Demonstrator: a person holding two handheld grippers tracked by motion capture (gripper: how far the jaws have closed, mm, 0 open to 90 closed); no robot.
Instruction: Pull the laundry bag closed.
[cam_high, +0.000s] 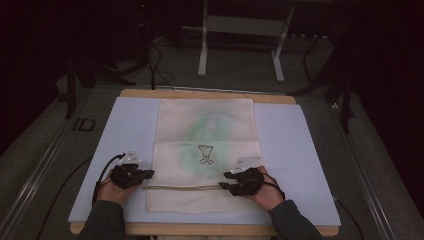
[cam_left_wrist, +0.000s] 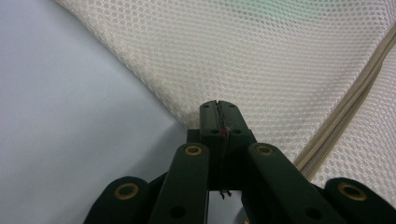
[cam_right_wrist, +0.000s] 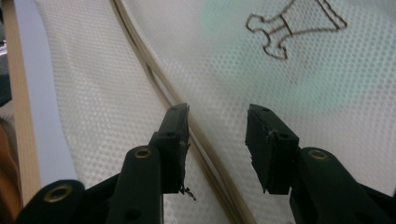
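Left gripper (cam_left_wrist: 218, 106) has its jaws pressed right together, pinched on the left edge of the mesh bag (cam_high: 205, 150), right where the cream netting meets the pale blue mat (cam_high: 290, 150). You can see the bag's edge running straight into the closed tips in the left gripper view. Right gripper (cam_right_wrist: 217, 122) is the opposite: jaws standing apart with nothing between them, hovering just over the netting, one jaw sitting right above the zipper (cam_right_wrist: 154, 79). Neither pad is pressing on anything there.

From the high view, the zipper (cam_high: 182, 188) runs across the bag's near part, between the two grippers. The bag lies flat in the middle of the mat, reaching from close to the mat's far edge down toward its near edge, with a small dark outline drawing (cam_high: 205, 153) and a greenish patch showing at its centre. The mat sits on a wooden table (cam_high: 205, 93).
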